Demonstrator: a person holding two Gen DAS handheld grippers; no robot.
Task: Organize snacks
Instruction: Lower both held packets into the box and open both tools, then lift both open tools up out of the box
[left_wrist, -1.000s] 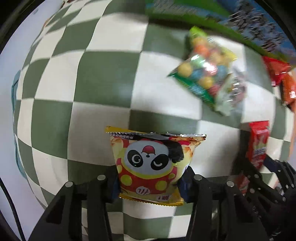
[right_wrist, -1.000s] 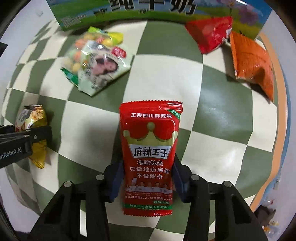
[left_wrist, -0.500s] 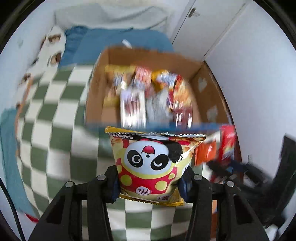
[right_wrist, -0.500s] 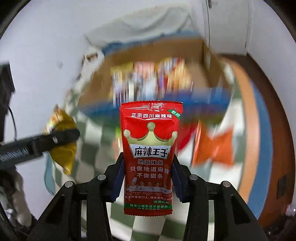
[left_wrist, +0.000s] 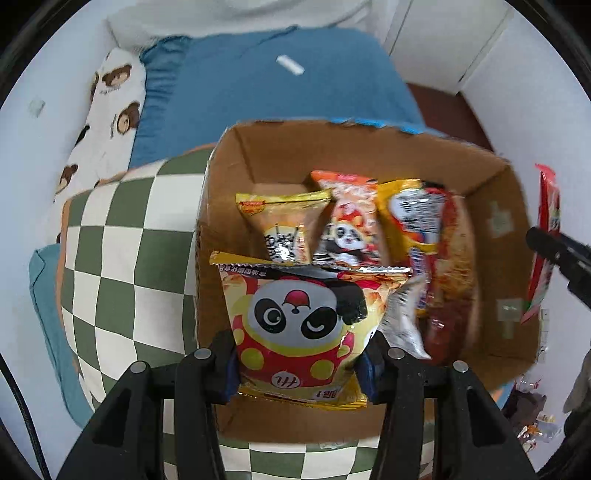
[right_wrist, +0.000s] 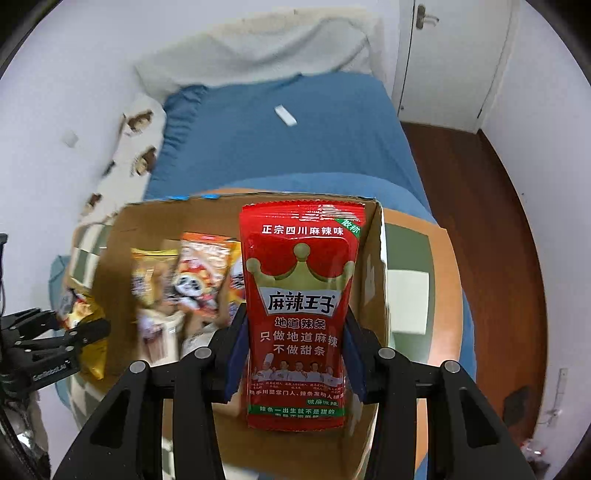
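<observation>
White walls close in a small bedroom where a green-and-cream checkered cloth covers the bed under an open cardboard box.

Nearest the left wrist camera, the left hand-held gripper is clenched on a yellow panda snack bag, its blue pads pressing the lower sides of the bag. The bag hangs upright over the near left part of the box. Just past it, inside the box, stand more snacks: a yellow packet, an orange panda packet beside it, and a yellow-and-red packet further right, with a silvery wrapper in front of that one. At the right edge of this view, the other gripper's black fingers and a strip of its red packet show beyond the box wall.

In the right wrist view, the right hand-held gripper is clamped on a tall red spicy-strip packet with a gold crown printed on it, held upright over the right side of the box, near its right wall. The left gripper with its yellow bag shows at the far left of this view, blurred.

Beyond the box lies a blue blanket with a small white object on it, a bear-print pillow to its left, and a white pillow against the wall. A white door and dark wooden floor are at the far right.
</observation>
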